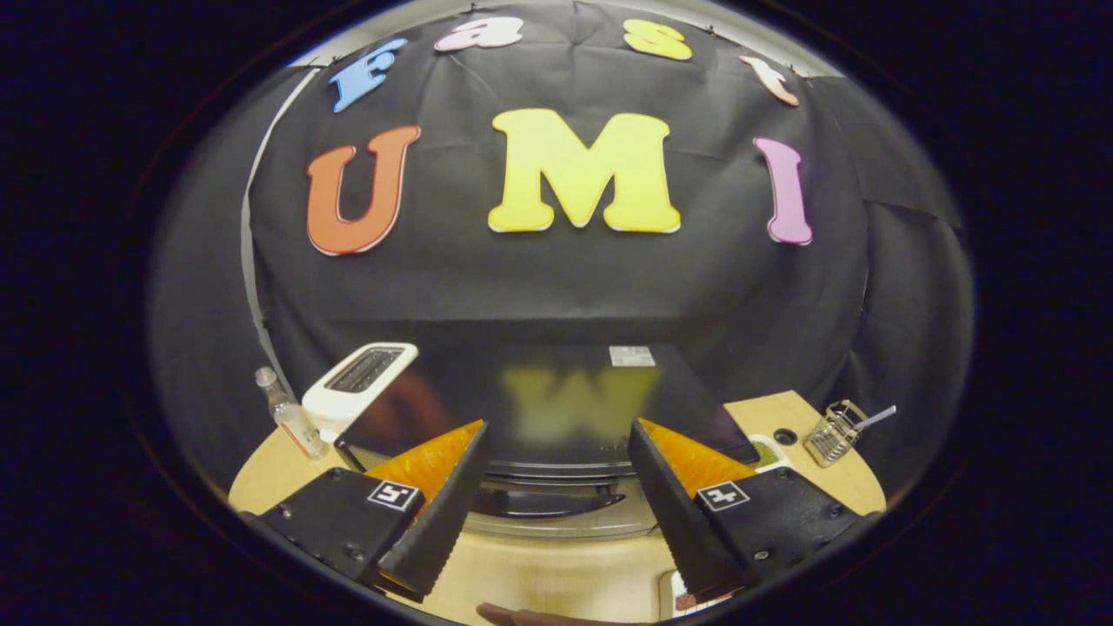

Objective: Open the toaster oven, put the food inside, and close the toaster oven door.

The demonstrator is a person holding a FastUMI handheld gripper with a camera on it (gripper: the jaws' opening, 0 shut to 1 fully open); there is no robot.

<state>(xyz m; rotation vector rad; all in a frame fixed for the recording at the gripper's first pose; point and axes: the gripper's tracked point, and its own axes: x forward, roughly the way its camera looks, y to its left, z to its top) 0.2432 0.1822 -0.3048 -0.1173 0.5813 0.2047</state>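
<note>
Right now the hand-held gripper [556, 496] is held high above the black, shiny-topped toaster oven [556, 409], looking down on it. Its two fingers are spread wide apart and hold nothing. Between them you can see the oven's dark curved door handle [548, 502] at the top of the shut door. The fingers seem to be lined up with the handle so they can come down and pull the door open, which is the first step.

The oven sits on a pale wooden surface [539, 578]. A white slot toaster [361, 387] and a small clear bottle [287, 419] stand at its left. A little wire basket [833, 432] sits off to the right. A plate edge with something on it [687, 600] peeks out near the right finger; it may be the food, but I cannot tell.
</note>
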